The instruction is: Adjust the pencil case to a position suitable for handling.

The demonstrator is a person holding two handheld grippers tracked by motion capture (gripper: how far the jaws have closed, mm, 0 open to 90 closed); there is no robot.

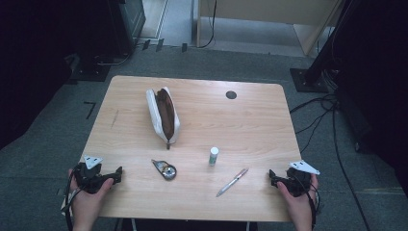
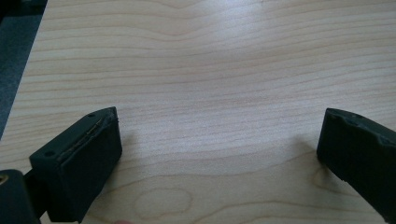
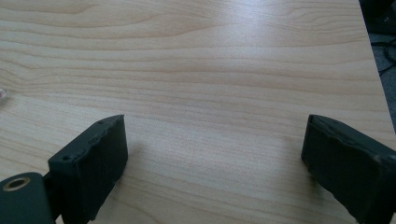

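We see the tape dispenser (image 1: 165,169) lying near the front of the desk (image 1: 250,120), just right of the left hand-held gripper (image 1: 115,174), with the pen (image 1: 232,182) slanted between it and the right hand-held gripper (image 1: 273,177), and a small white glue stick (image 1: 213,156) standing upright just behind the pen. Farther back, left of centre, we find the open pencil case (image 1: 163,115). Both hand-held grippers rest at the desk's near corners, jaws spread wide over bare wood, gripping nothing.
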